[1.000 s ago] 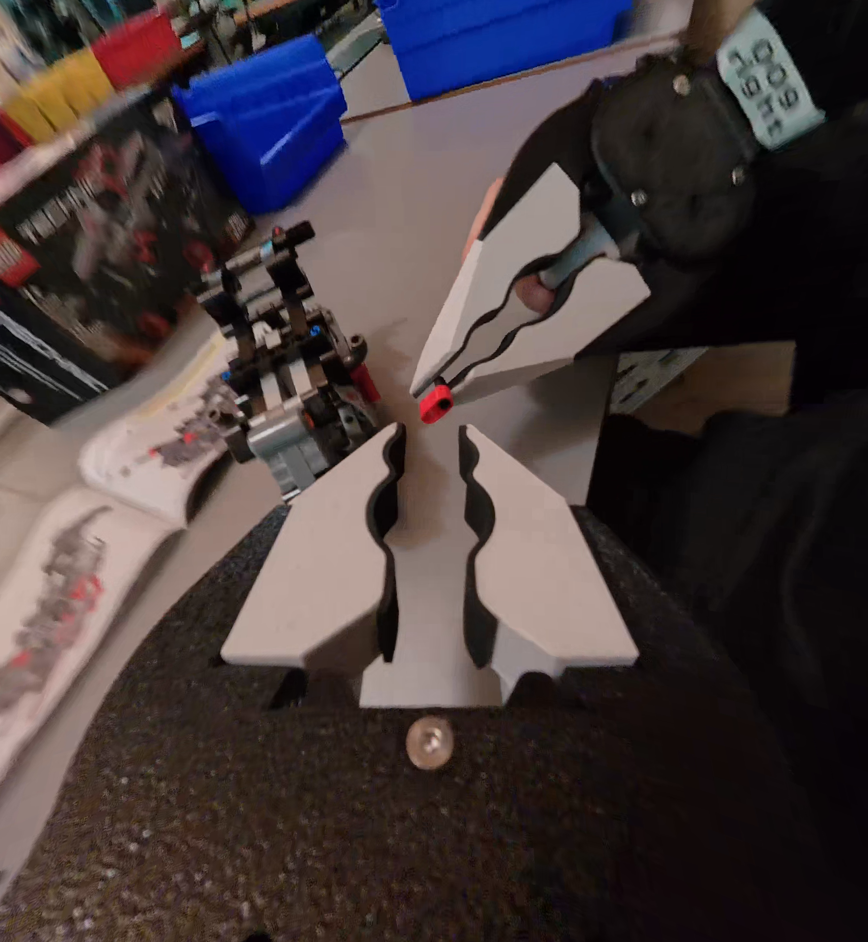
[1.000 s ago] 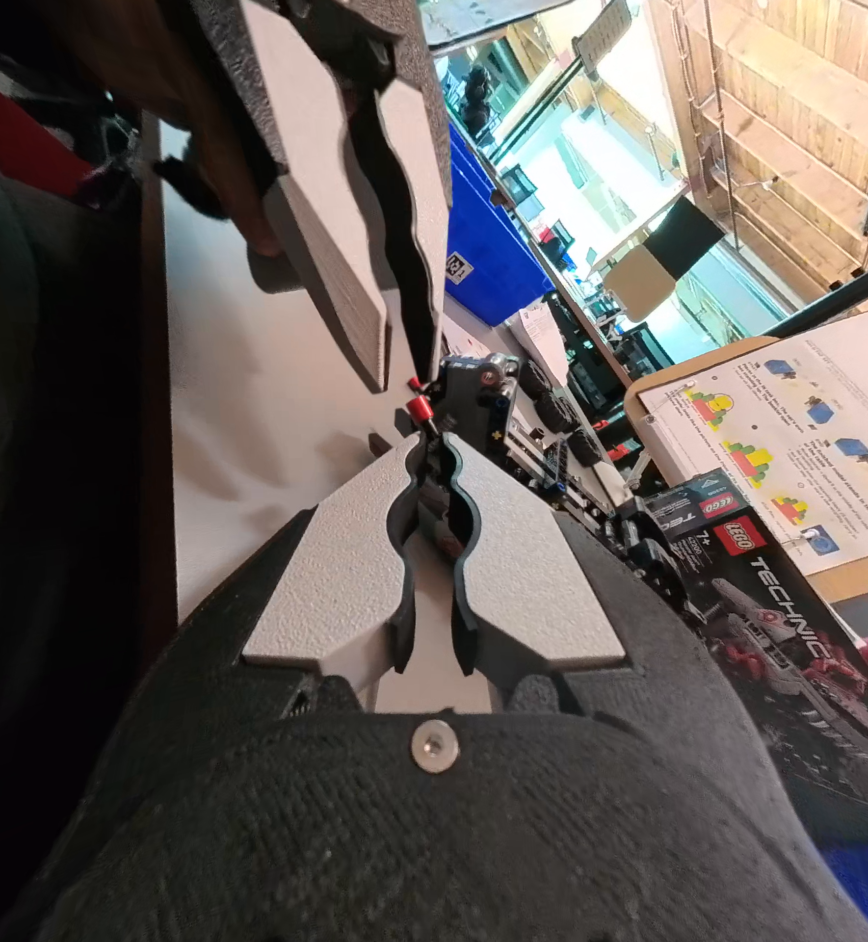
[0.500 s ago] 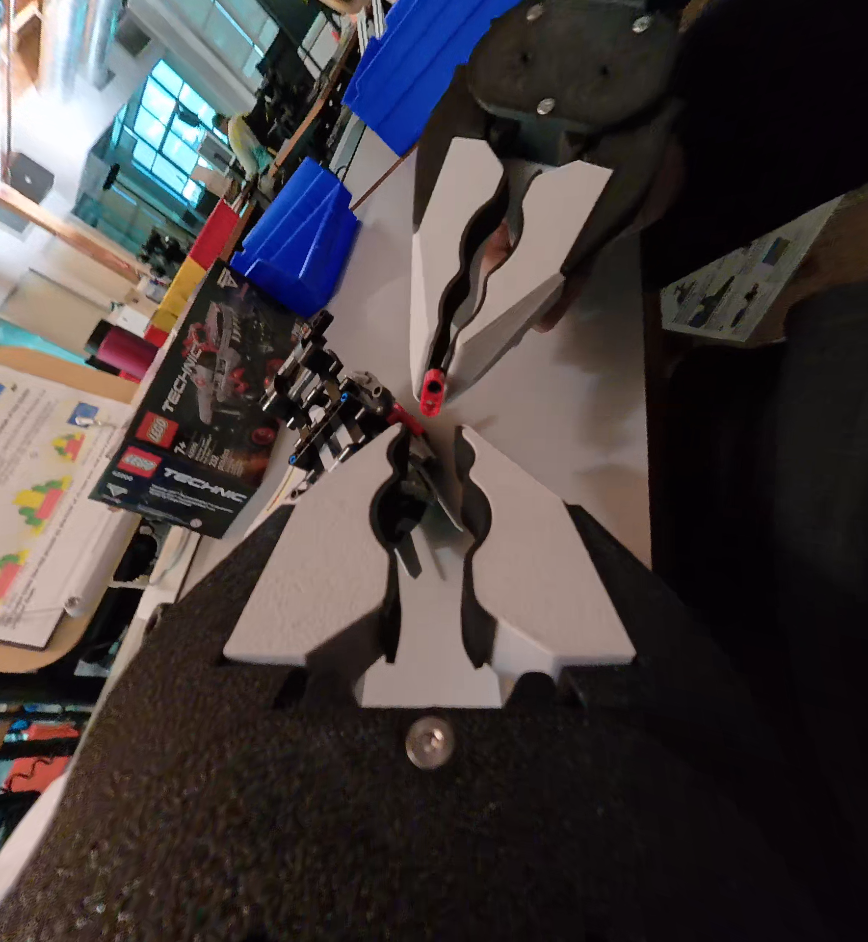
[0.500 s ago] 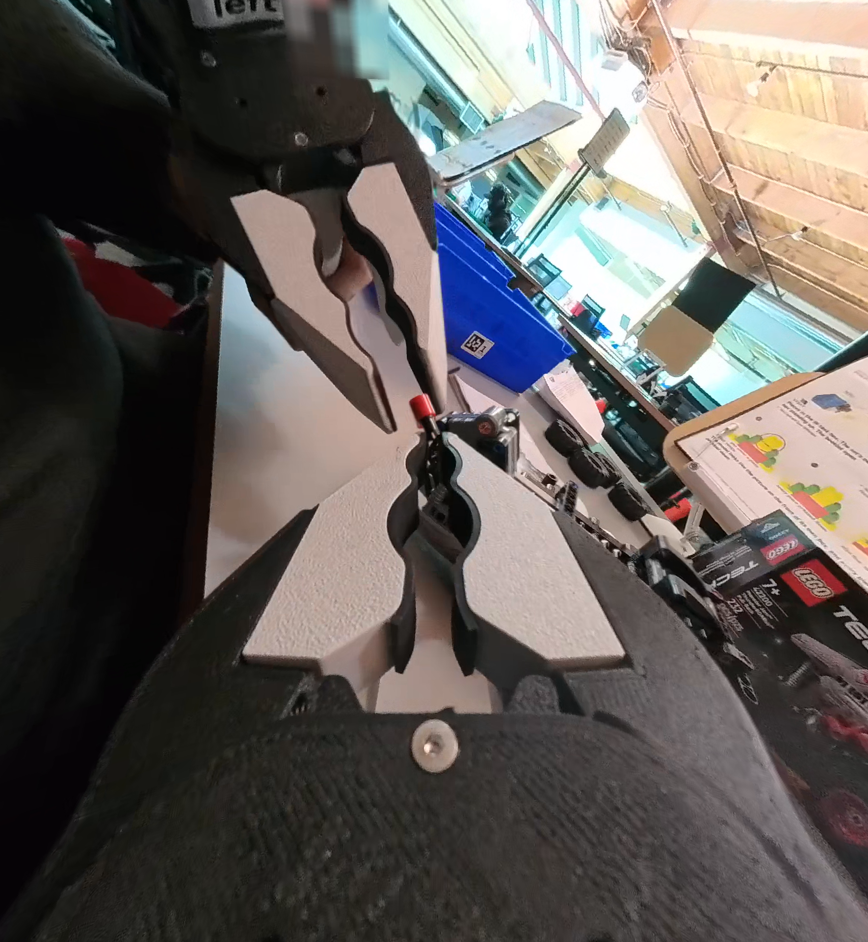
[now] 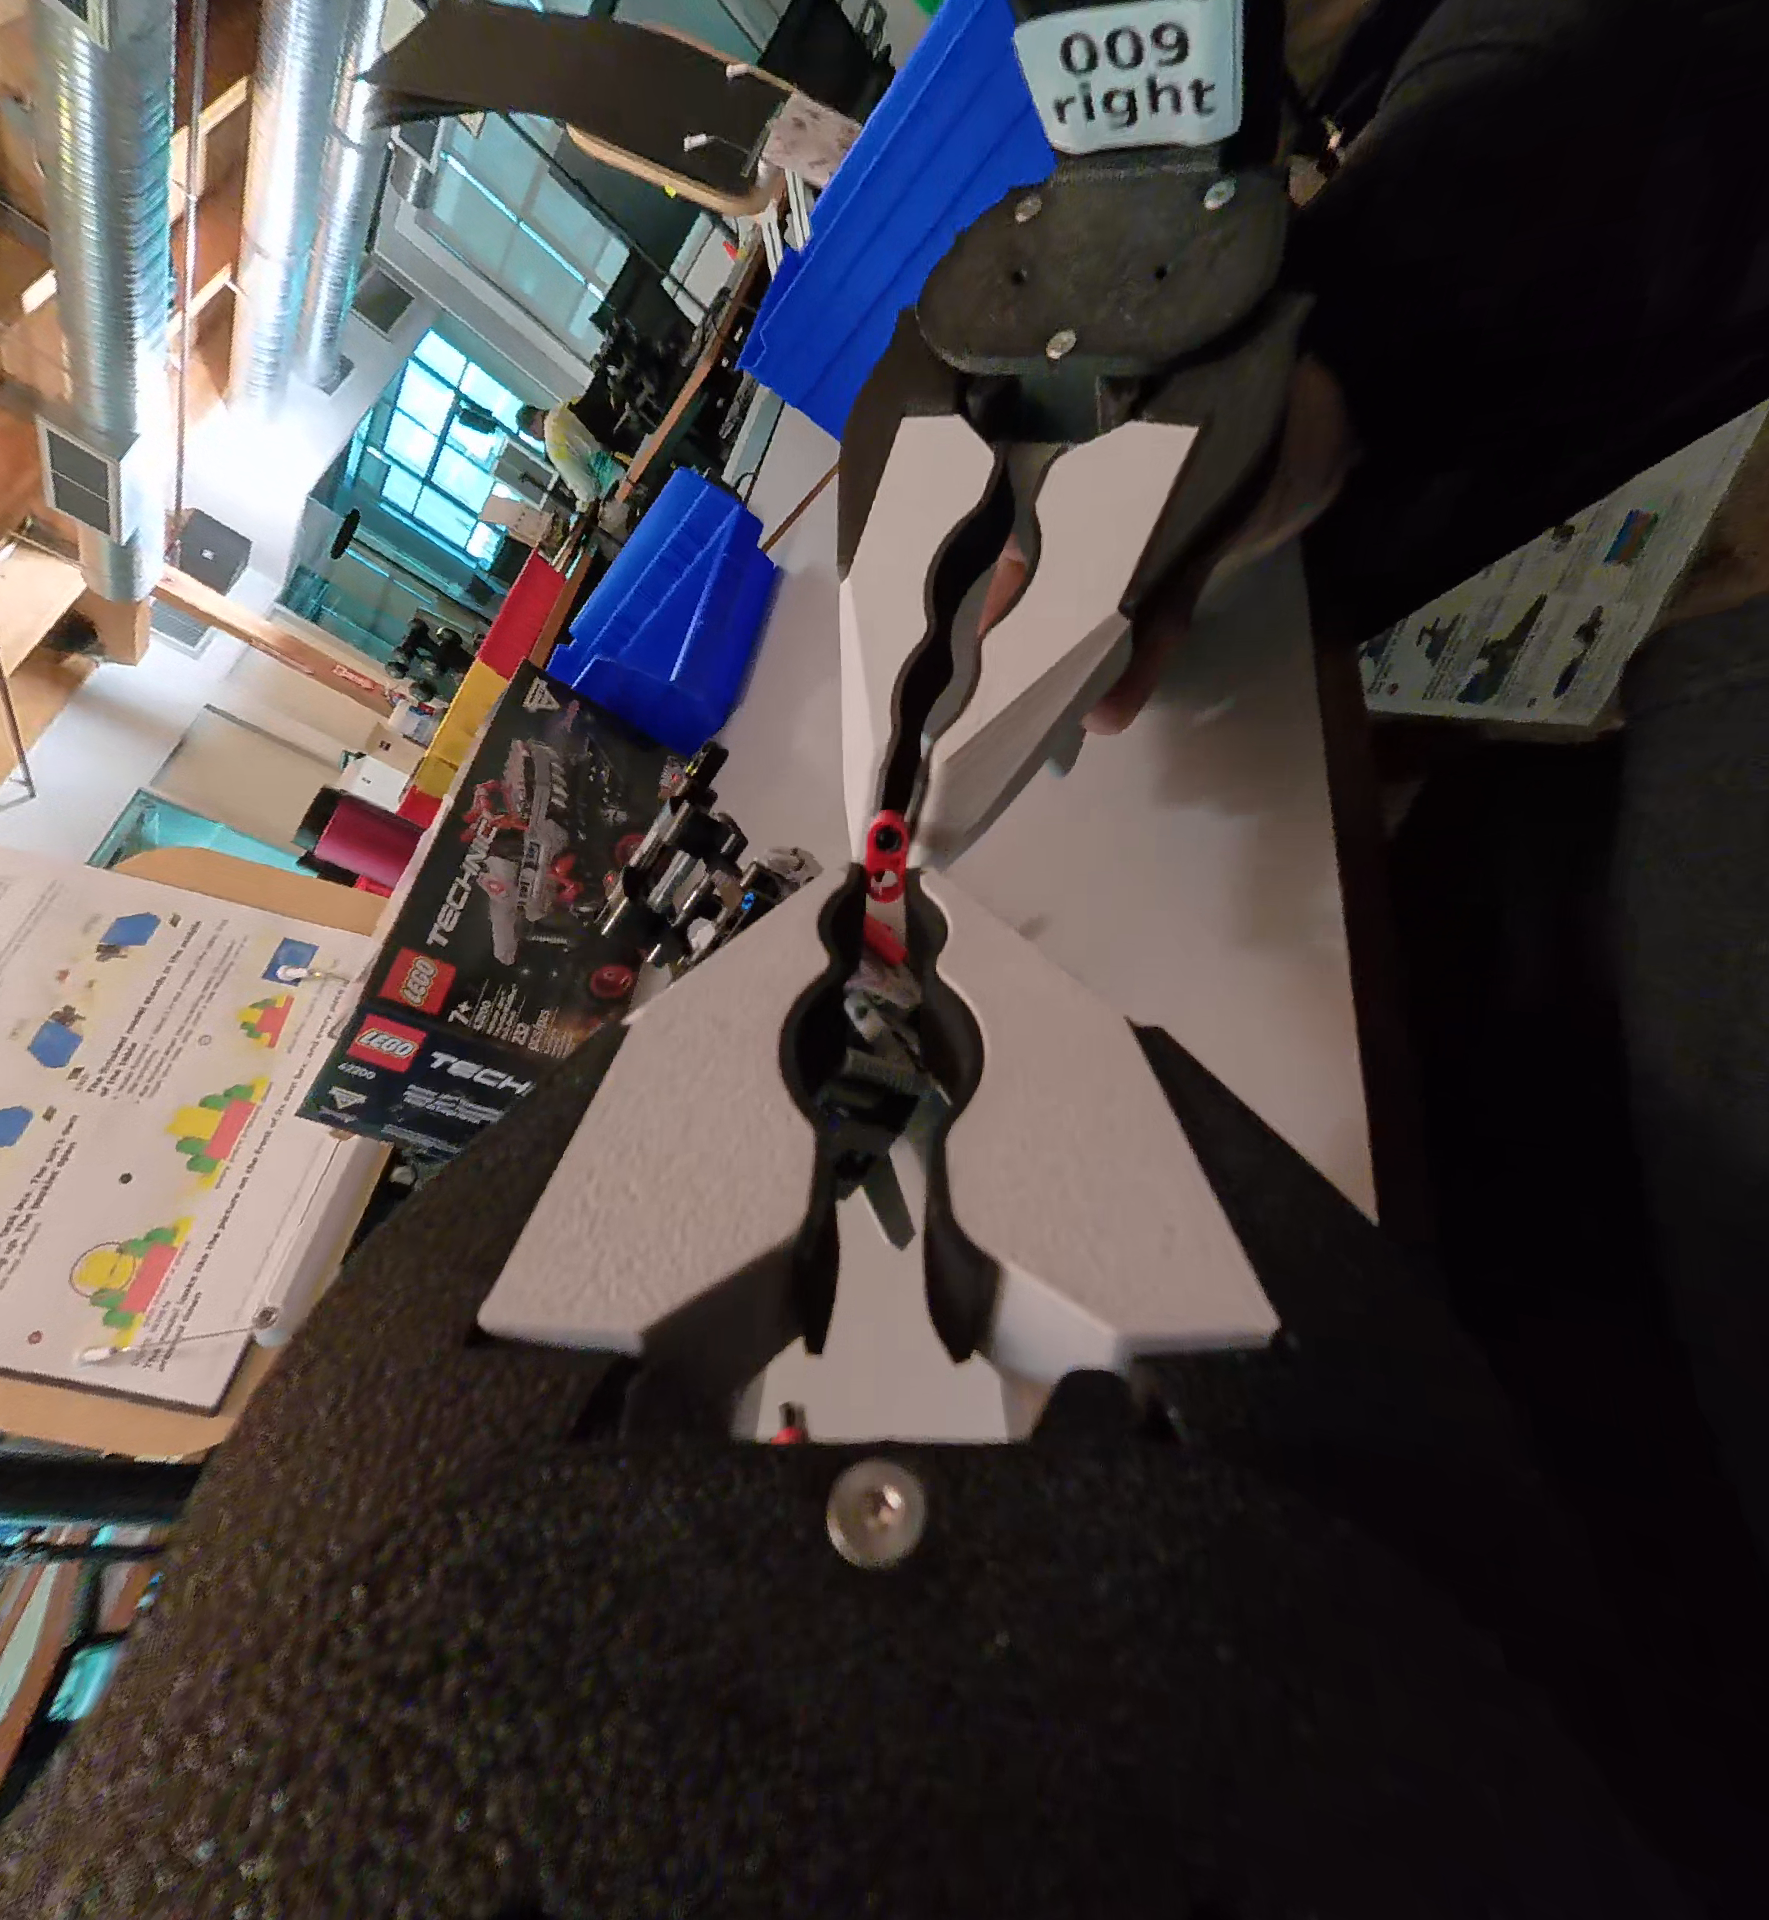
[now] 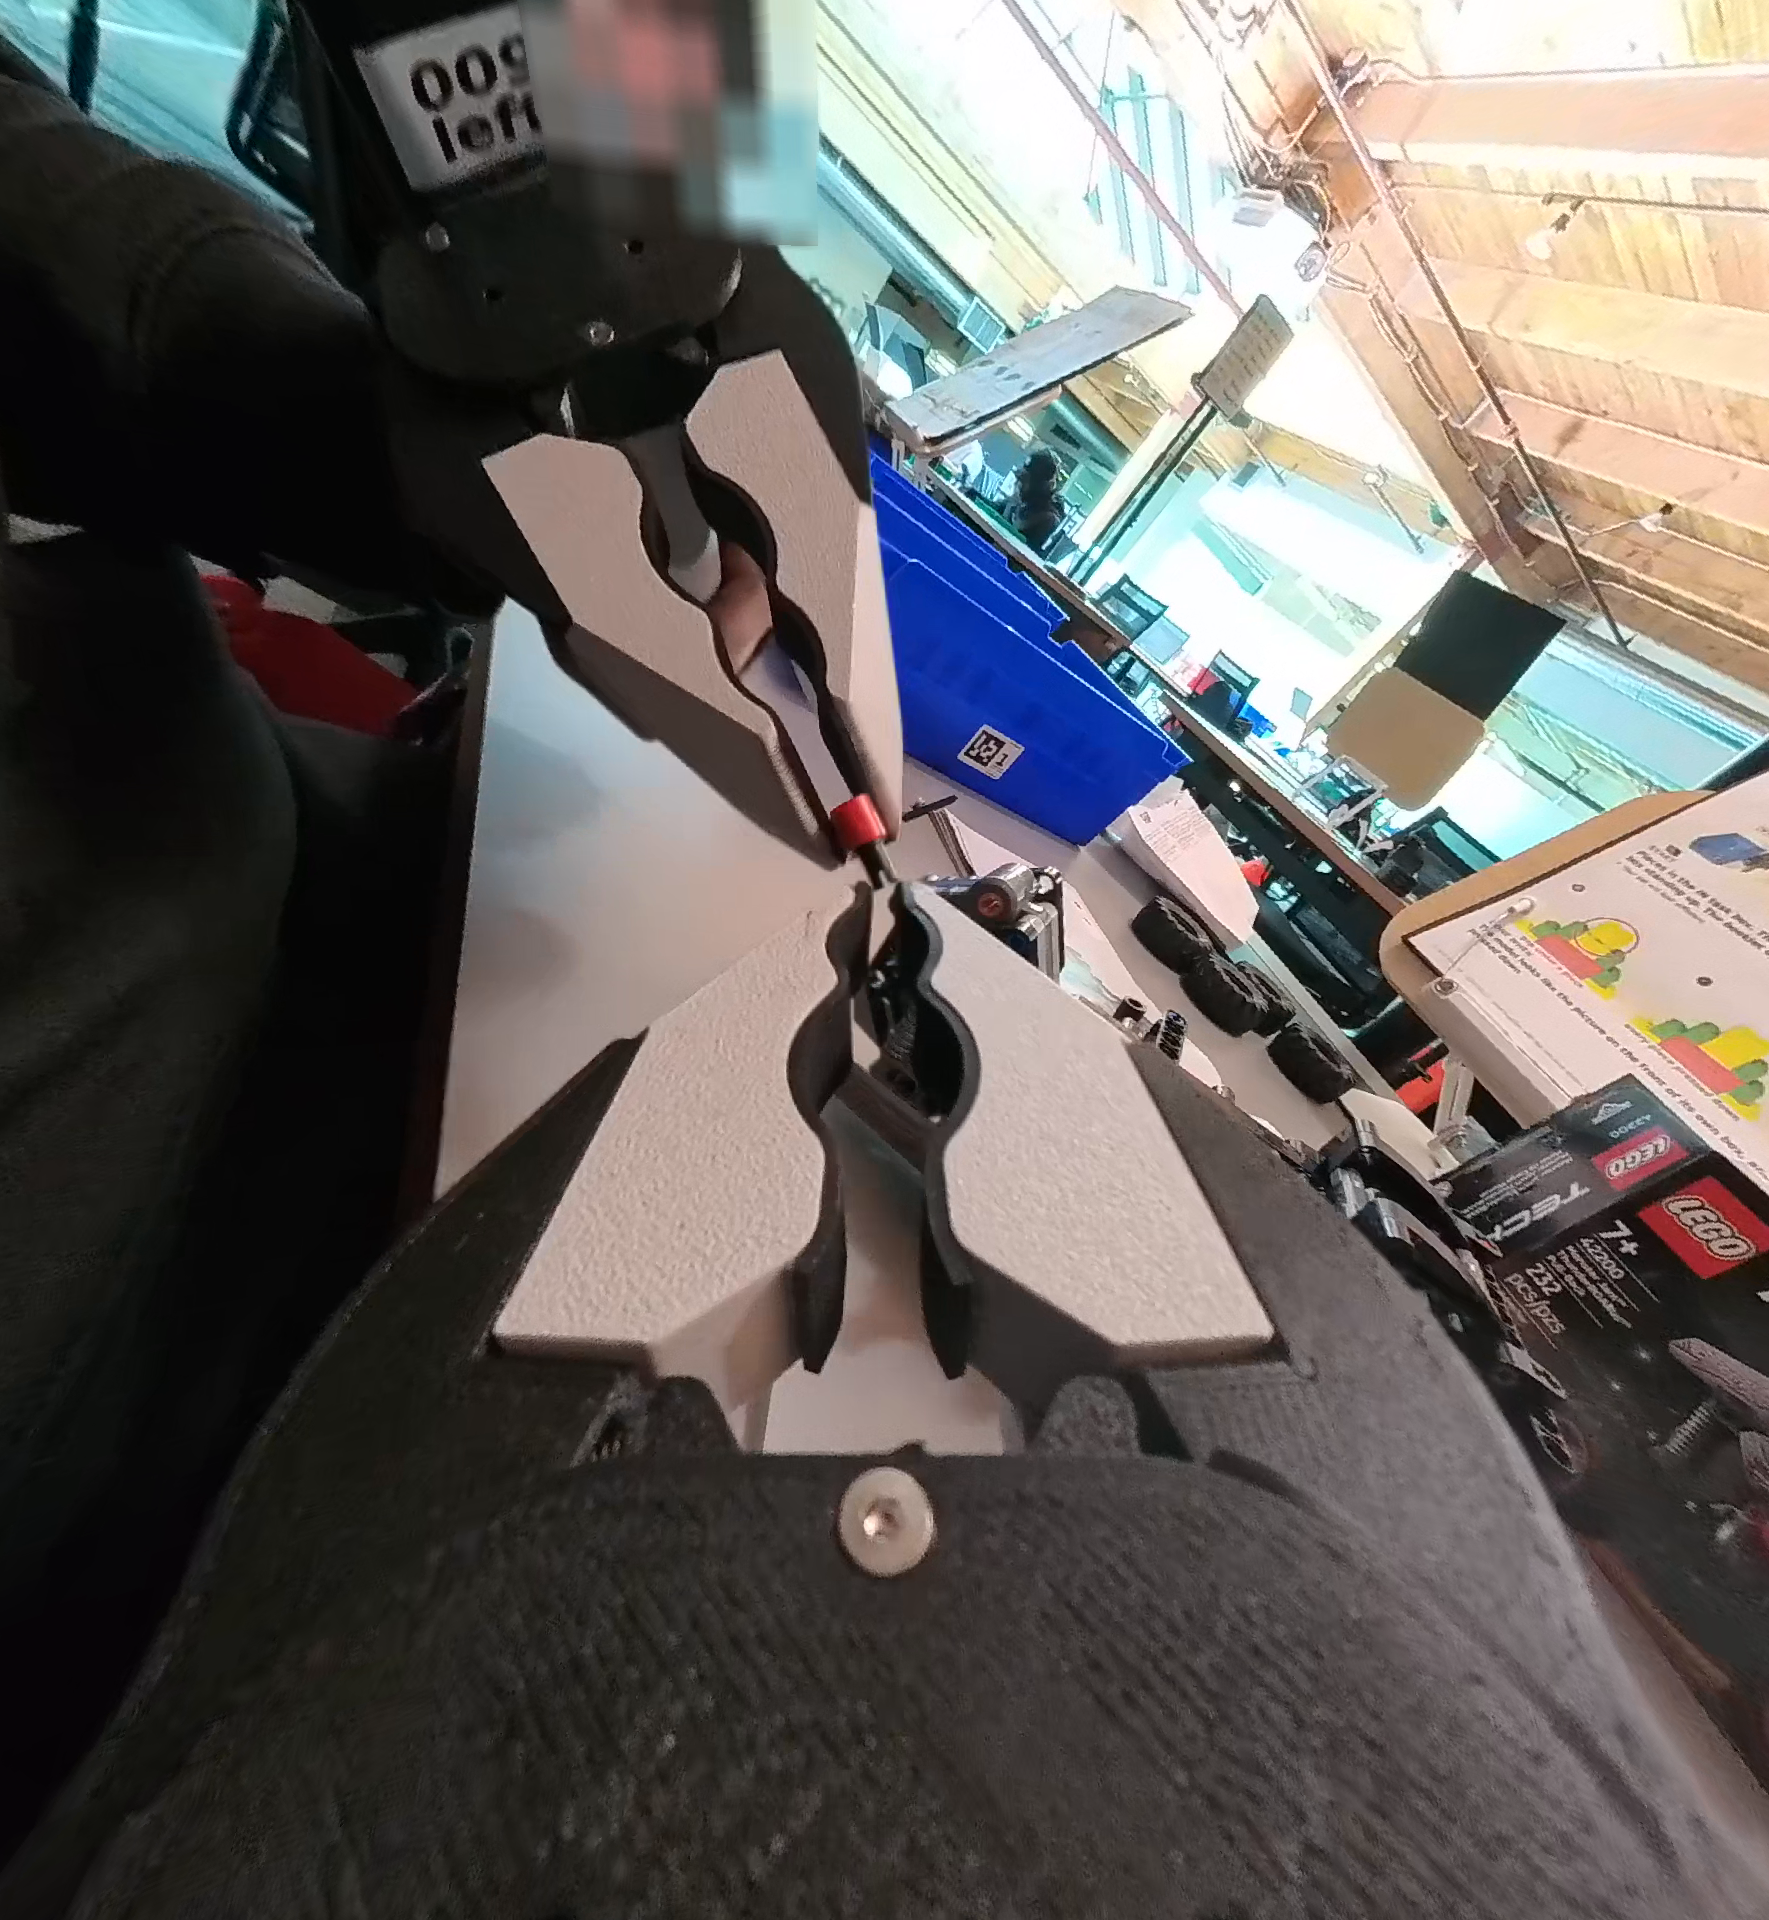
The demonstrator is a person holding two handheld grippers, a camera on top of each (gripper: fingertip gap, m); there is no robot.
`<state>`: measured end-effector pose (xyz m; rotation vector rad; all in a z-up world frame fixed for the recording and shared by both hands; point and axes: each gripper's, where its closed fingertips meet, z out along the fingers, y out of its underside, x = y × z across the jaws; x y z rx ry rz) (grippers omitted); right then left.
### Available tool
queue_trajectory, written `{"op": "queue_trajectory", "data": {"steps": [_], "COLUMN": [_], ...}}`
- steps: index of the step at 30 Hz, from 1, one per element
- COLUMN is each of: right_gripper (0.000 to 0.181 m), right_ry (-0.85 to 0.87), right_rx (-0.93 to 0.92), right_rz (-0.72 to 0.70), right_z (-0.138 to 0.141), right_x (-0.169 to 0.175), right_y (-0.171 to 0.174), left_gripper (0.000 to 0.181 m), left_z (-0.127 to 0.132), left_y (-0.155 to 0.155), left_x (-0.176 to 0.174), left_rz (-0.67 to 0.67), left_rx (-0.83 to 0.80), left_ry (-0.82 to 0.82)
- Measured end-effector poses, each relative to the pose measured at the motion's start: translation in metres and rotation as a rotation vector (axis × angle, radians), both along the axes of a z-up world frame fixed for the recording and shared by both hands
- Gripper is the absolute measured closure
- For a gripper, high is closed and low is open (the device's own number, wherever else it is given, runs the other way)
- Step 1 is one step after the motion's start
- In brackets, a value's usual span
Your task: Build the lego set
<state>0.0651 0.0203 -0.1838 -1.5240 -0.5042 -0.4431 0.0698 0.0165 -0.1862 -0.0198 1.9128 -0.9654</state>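
My right gripper is shut on a small red piece on a black pin, which sticks out past its tips. In the left wrist view the right gripper comes down from above with the red piece at its tip. My left gripper is open by a narrow gap, tip to tip with the right one. The red piece's end reaches between its fingertips. The dark grey and black lego model lies on the white table just behind, and shows through the left gap. The model also shows in the right wrist view.
The black lego box stands beyond the model, with blue bins farther back. Loose black wheels lie on the table. A board with a printed brick sheet stands at the side. A person's dark sleeves flank both grippers. Both grippers' tips are close together, under 4 cm apart.
Both grippers have rolled and closed in until their tips meet. The left gripper has moved over the model, which now shows in its gap. The right gripper has kept the red piece.
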Motion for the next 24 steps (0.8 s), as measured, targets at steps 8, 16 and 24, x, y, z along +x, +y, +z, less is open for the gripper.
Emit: {"op": "queue_trajectory", "data": {"steps": [8, 16, 24], "right_gripper": [0.159, 0.164, 0.175], "right_ry": [-0.166, -0.431, -0.478], "right_rx": [-0.069, -0.188, -0.205], "right_rz": [-0.155, -0.260, -0.321], "right_z": [0.002, -0.014, -0.016], "right_x": [0.011, 0.010, 0.019], "right_y": [-0.007, 0.001, -0.002], "left_gripper": [0.177, 0.177, 0.177], "left_z": [-0.012, -0.016, -0.020], "left_y": [0.028, 0.013, 0.010], "left_x": [0.021, 0.022, 0.025], "left_rz": [0.263, 0.271, 0.276], "left_rx": [0.433, 0.554, 0.604], "left_ry": [-0.083, -0.087, -0.111]}}
